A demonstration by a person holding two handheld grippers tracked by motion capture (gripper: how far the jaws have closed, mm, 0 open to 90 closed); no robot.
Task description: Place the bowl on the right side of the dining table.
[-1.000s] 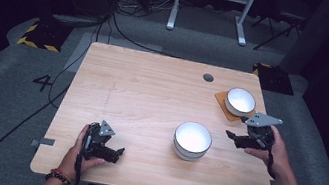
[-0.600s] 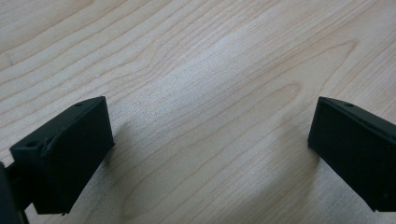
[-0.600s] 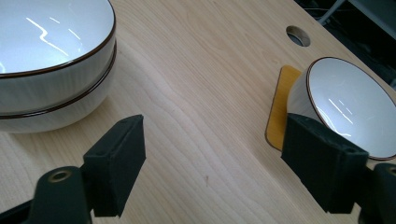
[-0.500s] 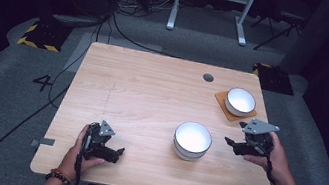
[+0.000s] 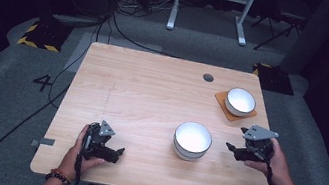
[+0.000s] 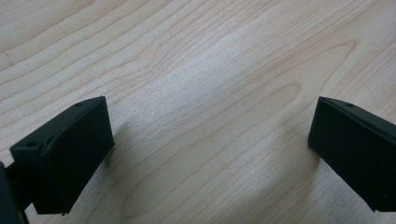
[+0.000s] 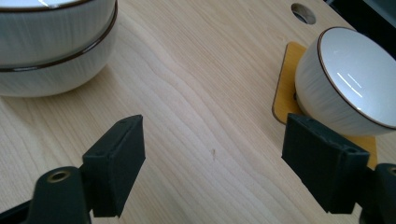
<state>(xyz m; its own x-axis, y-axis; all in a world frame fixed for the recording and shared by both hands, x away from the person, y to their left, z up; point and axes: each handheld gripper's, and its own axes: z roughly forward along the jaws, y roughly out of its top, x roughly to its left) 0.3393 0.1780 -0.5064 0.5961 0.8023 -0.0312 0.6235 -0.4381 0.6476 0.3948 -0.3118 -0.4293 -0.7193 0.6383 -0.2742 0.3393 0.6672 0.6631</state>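
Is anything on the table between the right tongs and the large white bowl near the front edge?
Nothing visible: bare light wooden table lies between the open right tongs and the large white bowl with a dark rim. The smaller white bowl on the orange coaster sits off to the side, farther back.

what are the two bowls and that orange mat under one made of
Both bowls, the near one and the one on the mat, look like glazed ceramic: glossy white insides with light streaks, faintly ribbed outsides, dark rims. The orange mat is thin, flat and matte, perhaps wood or cork; hard to tell.
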